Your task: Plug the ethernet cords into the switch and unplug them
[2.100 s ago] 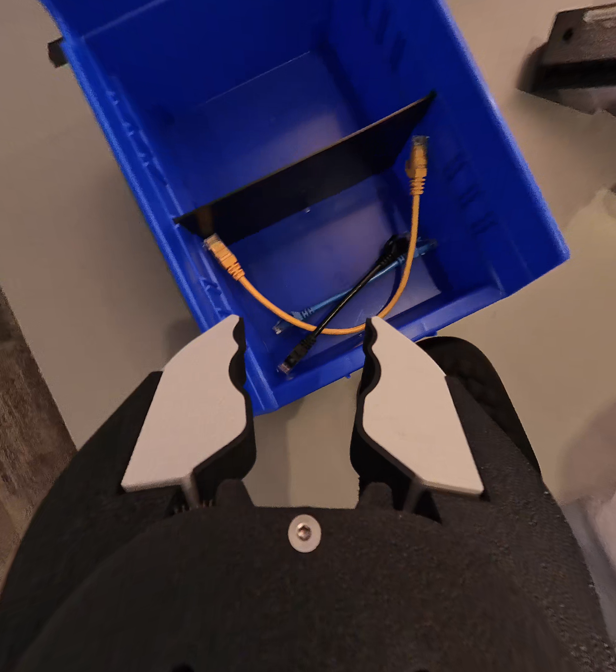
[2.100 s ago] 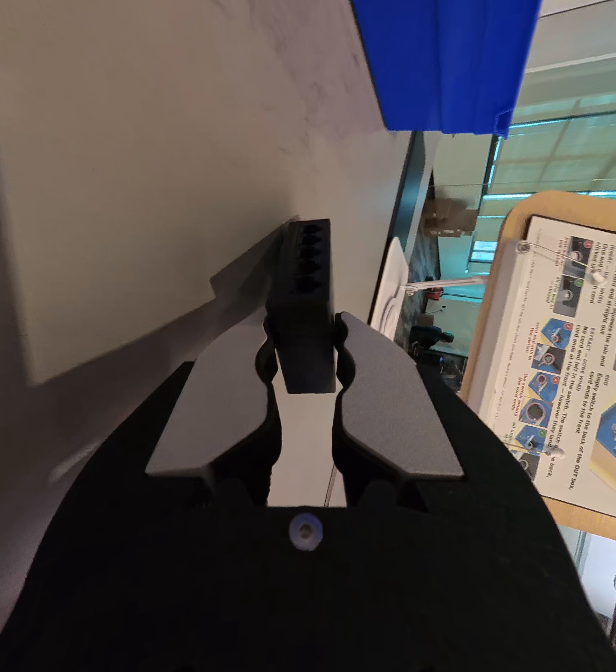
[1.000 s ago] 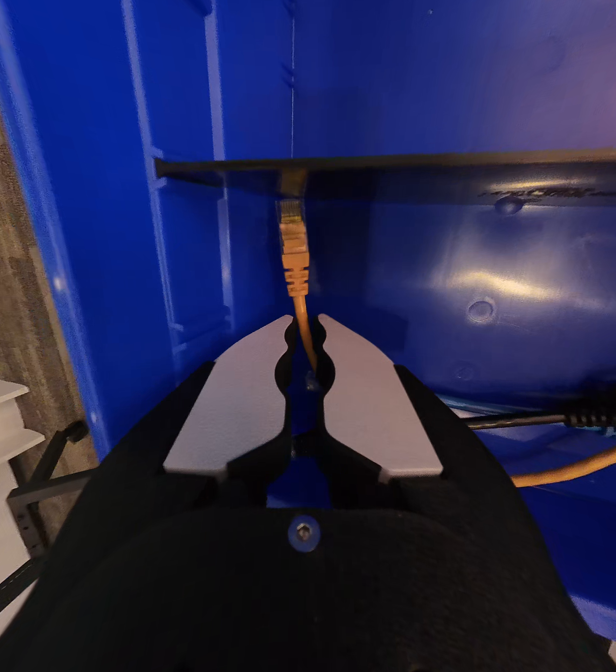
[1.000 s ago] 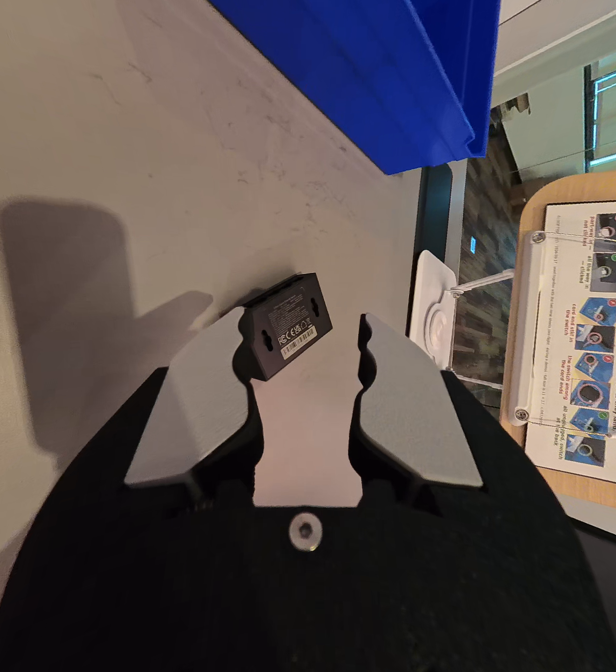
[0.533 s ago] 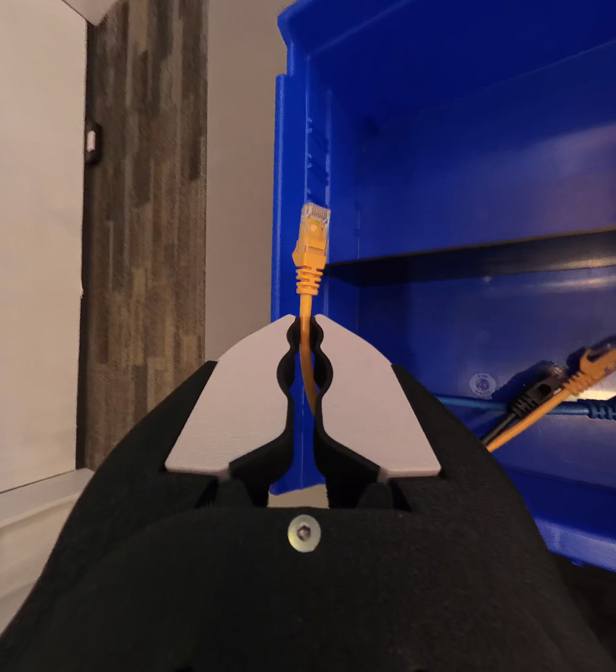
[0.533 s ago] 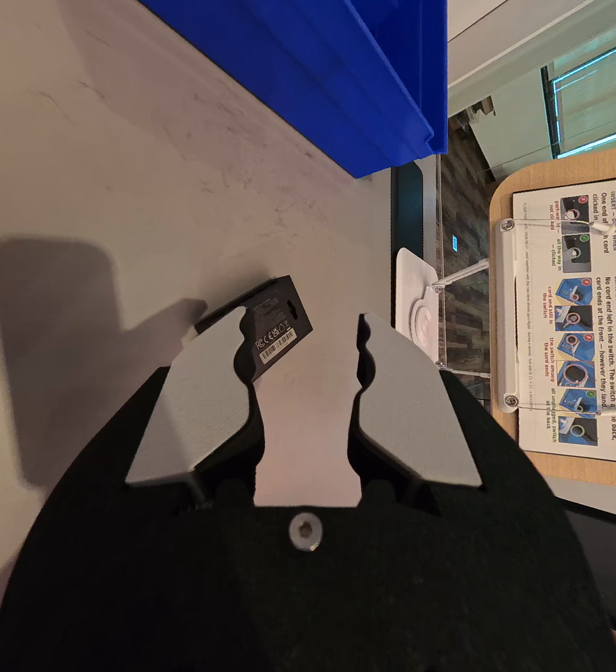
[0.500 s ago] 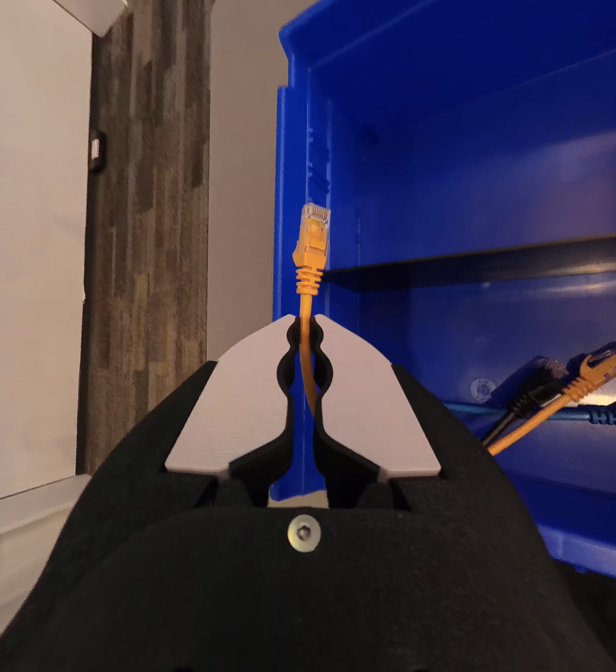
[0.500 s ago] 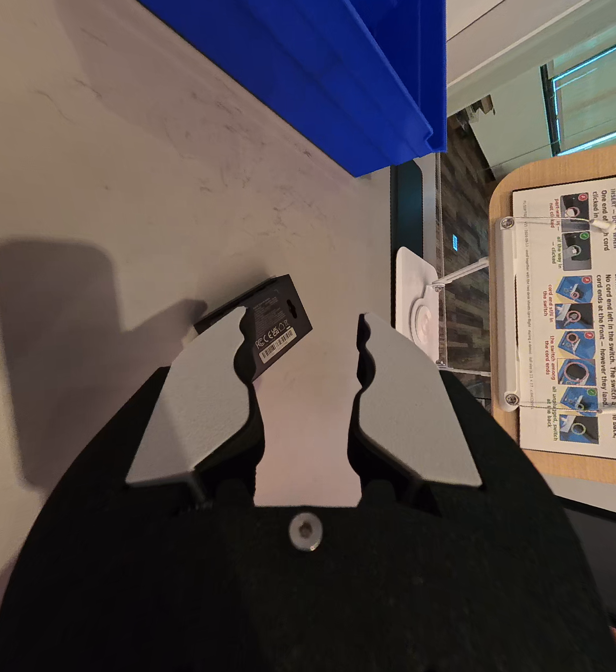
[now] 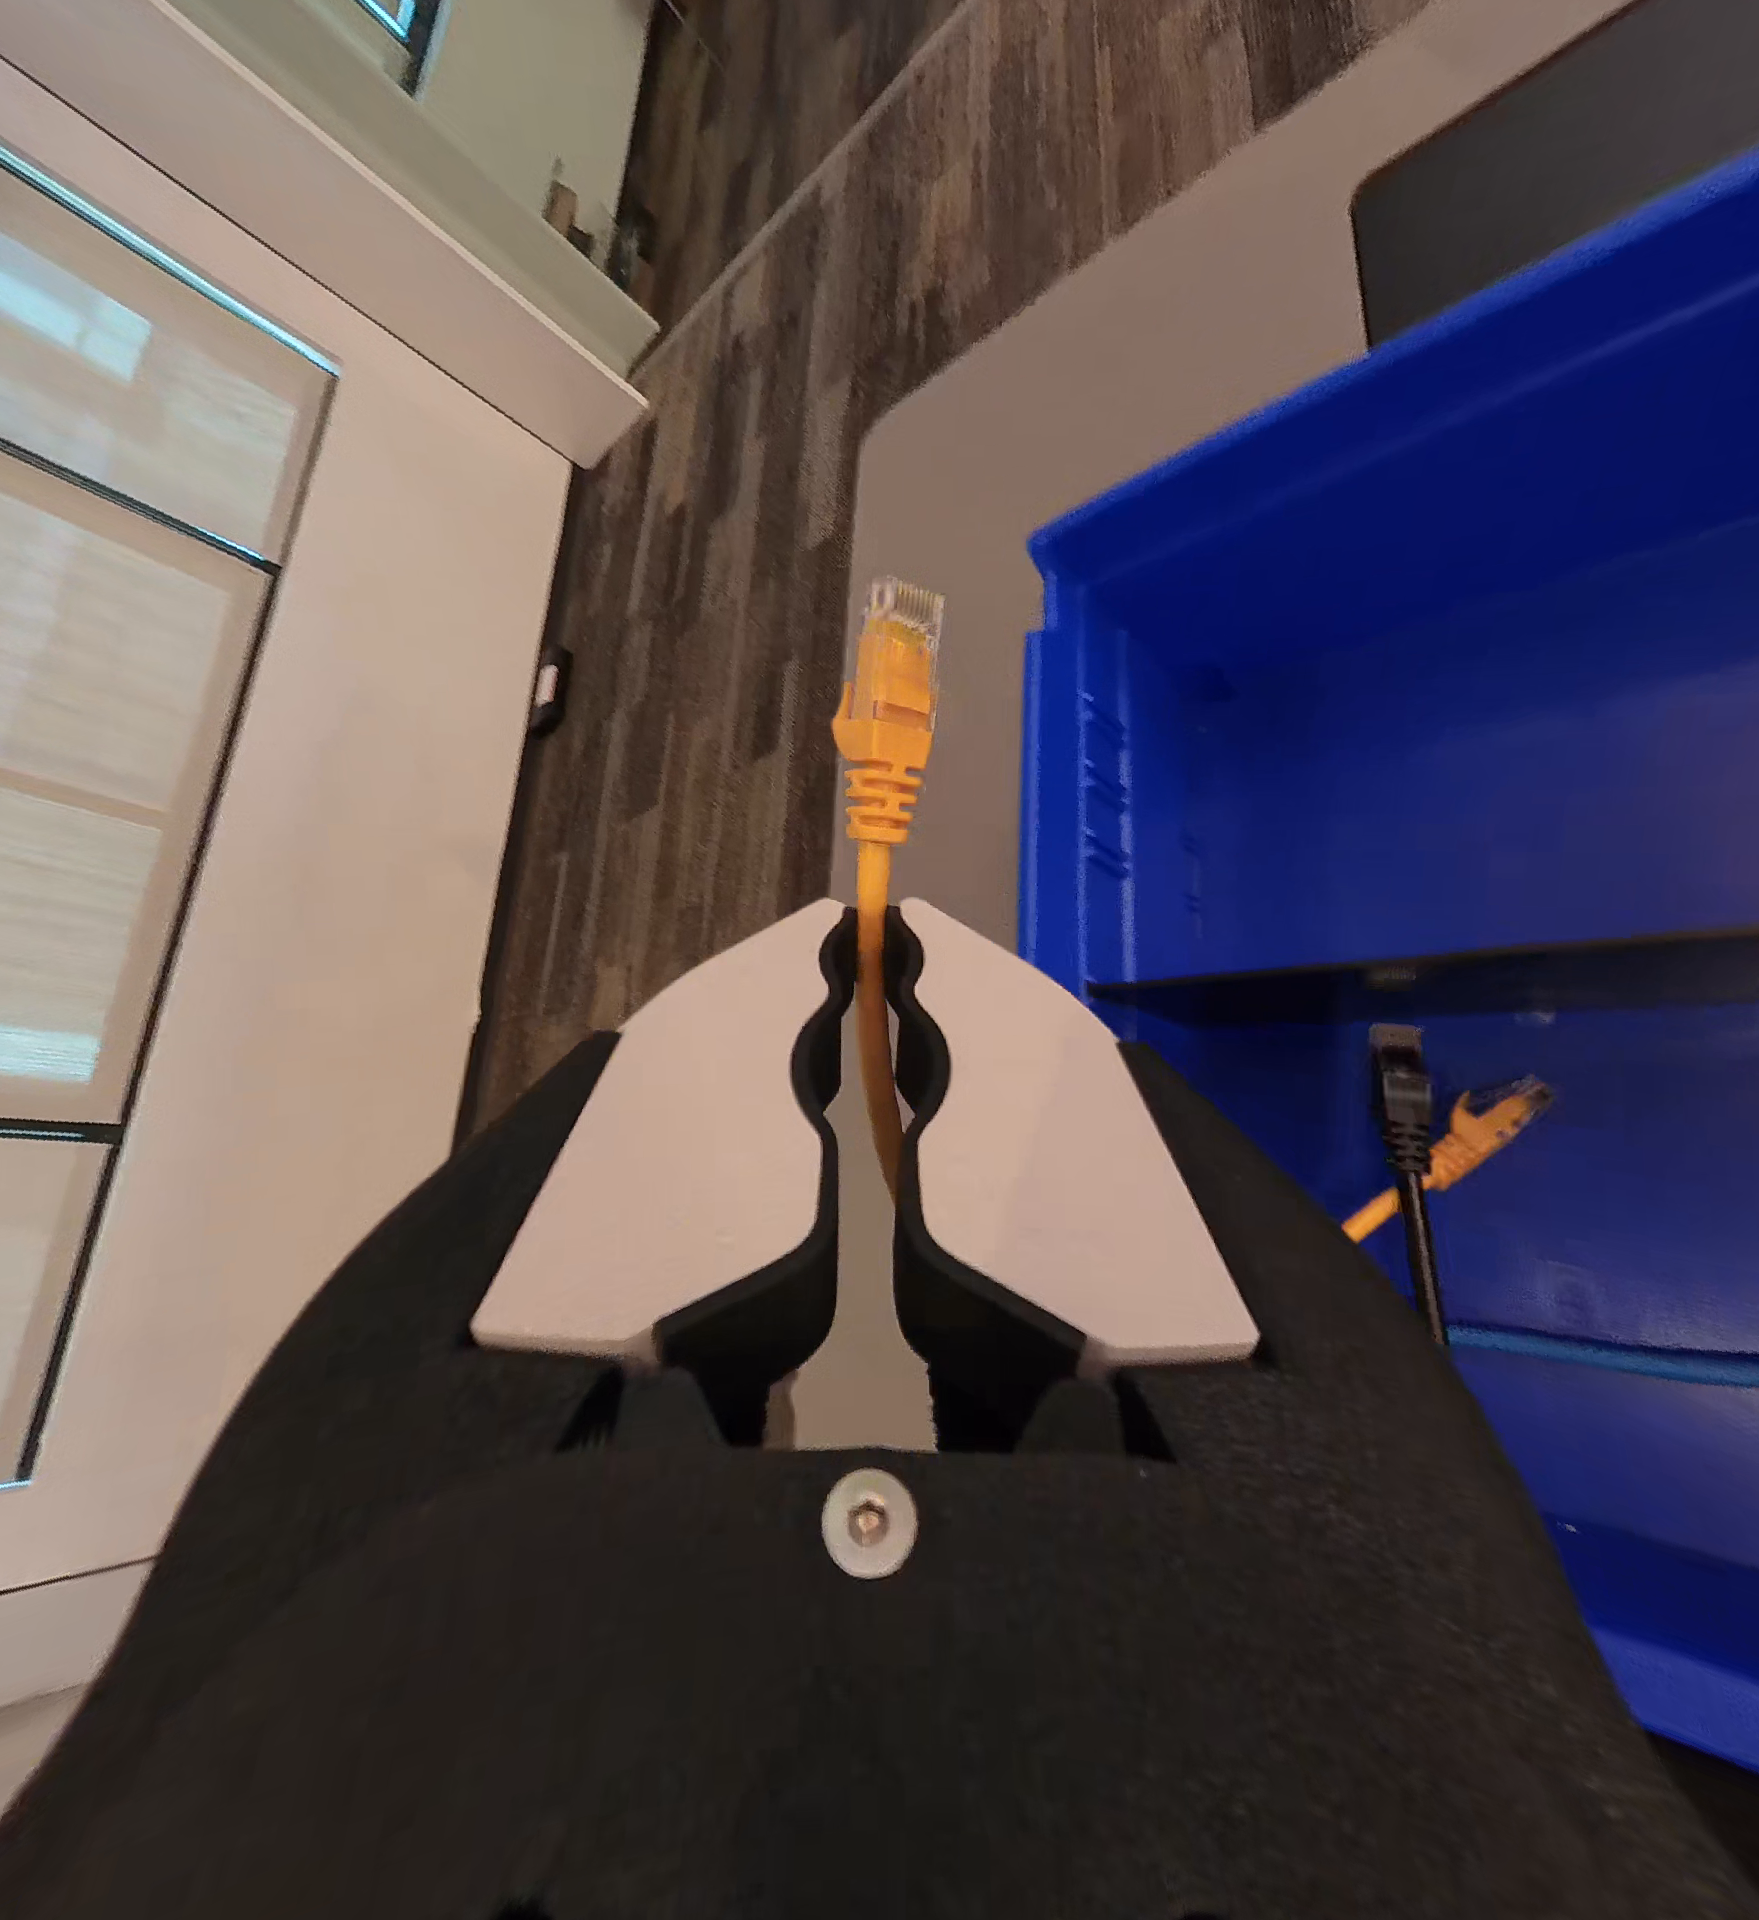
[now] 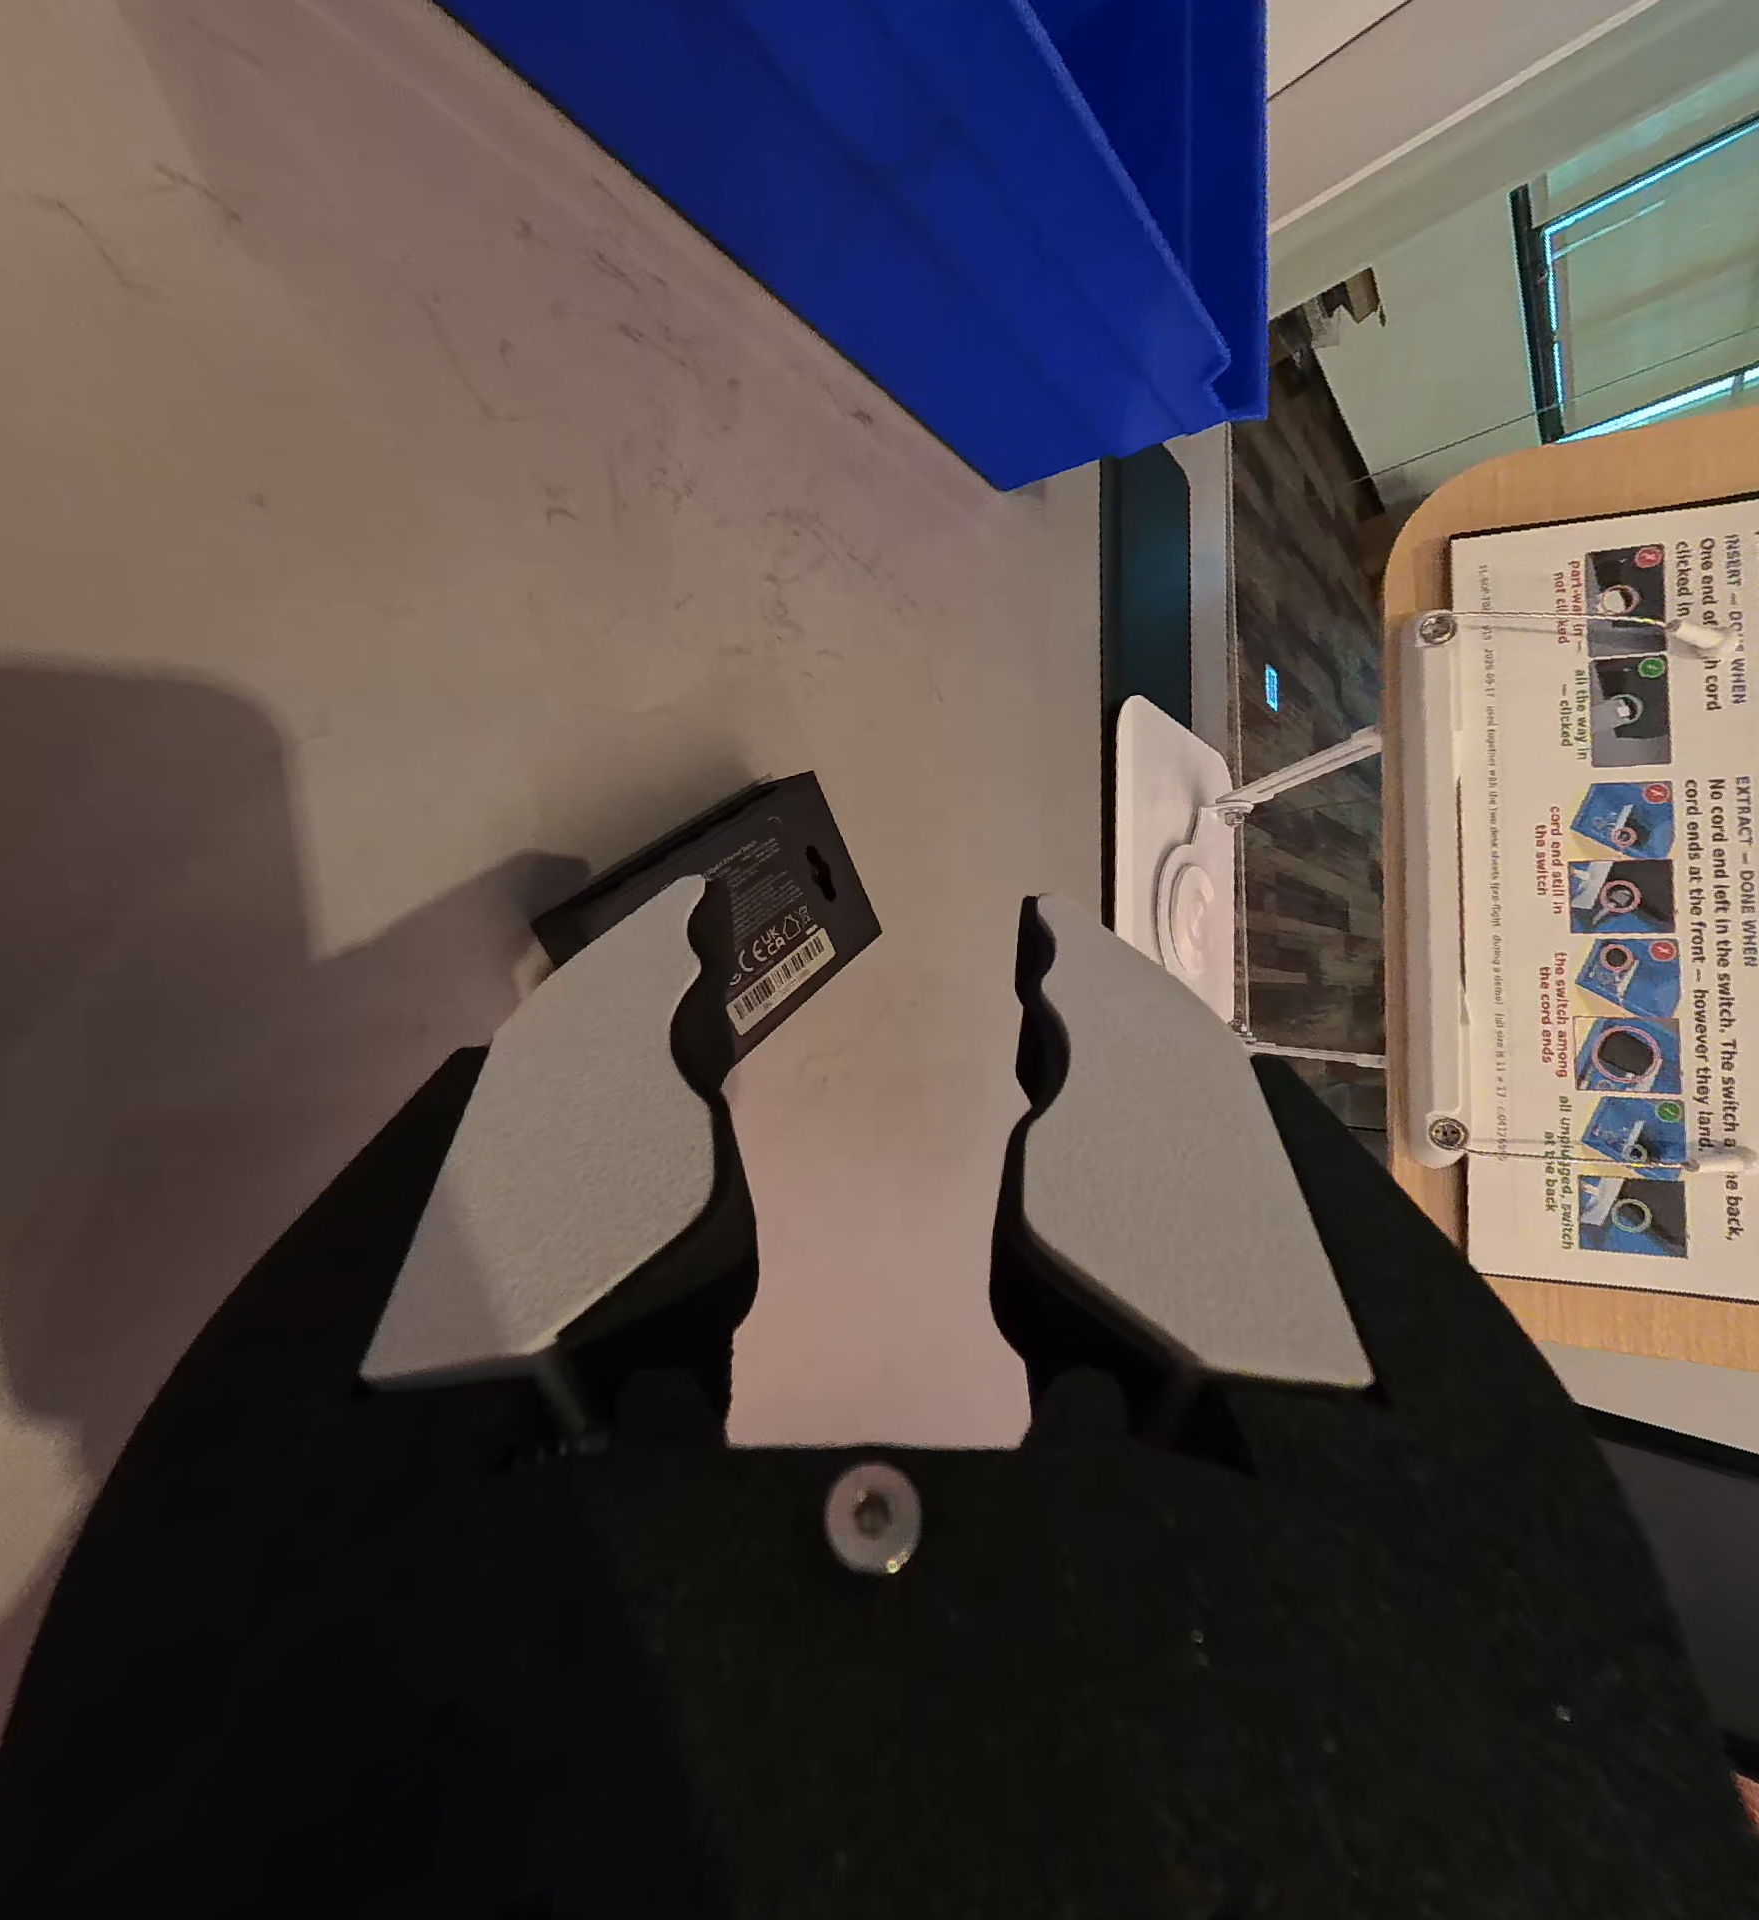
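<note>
Orange cord (image 9: 873, 1049) pinched in left gripper (image 9: 872, 910); right gripper (image 10: 859, 914) agape

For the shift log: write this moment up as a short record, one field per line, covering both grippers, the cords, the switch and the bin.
left gripper: shut on the orange cord, plug end sticking up past the fingertips, outside the bin
right gripper: open, empty, over the table
switch: black, lying on the table, label side showing, partly behind one finger; nothing visibly plugged in
blue bin: black divider inside
in bin: black cord end, the orange cord's other end, a blue cord along the floor
instruction sheet: on a wooden board at the right
</note>
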Demonstrator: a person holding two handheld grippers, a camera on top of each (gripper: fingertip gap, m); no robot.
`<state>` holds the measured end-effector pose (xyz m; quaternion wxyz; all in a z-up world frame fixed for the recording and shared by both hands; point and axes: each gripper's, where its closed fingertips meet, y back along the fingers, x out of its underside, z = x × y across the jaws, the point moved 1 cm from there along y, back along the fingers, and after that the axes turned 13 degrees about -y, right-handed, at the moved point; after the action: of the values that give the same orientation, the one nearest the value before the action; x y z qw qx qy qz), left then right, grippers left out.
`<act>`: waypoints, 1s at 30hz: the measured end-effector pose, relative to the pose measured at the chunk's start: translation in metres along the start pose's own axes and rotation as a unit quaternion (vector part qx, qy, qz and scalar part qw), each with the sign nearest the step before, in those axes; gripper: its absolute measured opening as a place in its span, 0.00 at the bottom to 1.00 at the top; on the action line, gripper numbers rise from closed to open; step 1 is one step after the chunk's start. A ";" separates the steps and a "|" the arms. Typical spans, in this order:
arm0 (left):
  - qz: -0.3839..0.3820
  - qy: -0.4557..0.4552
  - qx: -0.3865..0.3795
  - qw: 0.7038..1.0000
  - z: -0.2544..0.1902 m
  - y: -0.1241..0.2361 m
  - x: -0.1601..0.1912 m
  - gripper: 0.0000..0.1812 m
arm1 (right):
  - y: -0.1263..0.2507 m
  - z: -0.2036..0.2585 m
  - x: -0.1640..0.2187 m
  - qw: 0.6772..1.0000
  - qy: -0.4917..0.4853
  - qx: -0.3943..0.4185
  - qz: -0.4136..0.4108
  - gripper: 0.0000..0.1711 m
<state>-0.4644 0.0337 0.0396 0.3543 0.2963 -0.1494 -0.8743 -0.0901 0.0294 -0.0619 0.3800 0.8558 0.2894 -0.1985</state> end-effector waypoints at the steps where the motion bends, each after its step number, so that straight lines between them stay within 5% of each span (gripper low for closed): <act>1: -0.006 -0.002 -0.010 1.000 0.007 0.003 -0.004 0.03 | -0.001 0.000 0.001 1.000 0.000 0.001 0.002 0.30; 19: -0.018 -0.086 -0.124 0.988 0.095 0.028 -0.040 0.02 | -0.004 -0.002 0.004 1.000 0.005 0.013 0.005 0.30; 30: -0.108 -0.083 -0.100 0.986 0.056 0.054 -0.062 0.02 | -0.005 -0.004 0.005 1.000 0.003 0.017 0.003 0.30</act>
<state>-0.4349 0.0423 0.1347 0.2721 0.2001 -0.0570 -0.9395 -0.0886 0.0371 -0.0647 0.3656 0.8633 0.2846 -0.2000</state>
